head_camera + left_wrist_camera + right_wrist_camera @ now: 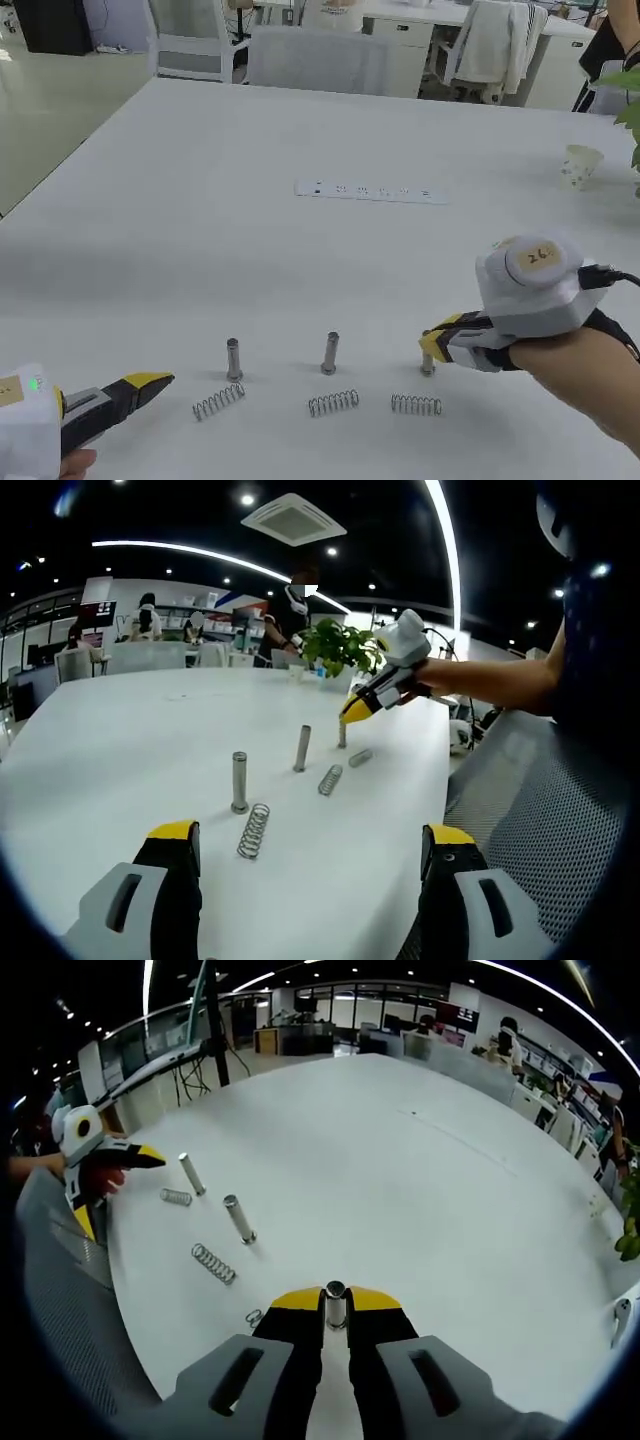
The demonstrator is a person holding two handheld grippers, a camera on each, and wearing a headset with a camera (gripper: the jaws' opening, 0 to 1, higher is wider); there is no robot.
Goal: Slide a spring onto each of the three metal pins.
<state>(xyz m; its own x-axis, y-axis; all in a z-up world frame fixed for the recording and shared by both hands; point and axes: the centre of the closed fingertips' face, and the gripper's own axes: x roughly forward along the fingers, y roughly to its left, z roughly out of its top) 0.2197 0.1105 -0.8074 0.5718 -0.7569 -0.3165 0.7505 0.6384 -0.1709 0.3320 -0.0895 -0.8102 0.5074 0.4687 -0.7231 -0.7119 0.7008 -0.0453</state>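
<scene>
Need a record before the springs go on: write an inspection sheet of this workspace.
Surface: white table, no spills seen.
Job's things: left pin, middle pin, right pin upright; left spring, middle spring, right spring lying flat, none on a pin.
Clutter: power strip, paper cup.
Grippers: left gripper open above the table; right gripper shut on right pin.
Cables: black cable at right gripper.
Surroundings: chair, plant.
</scene>
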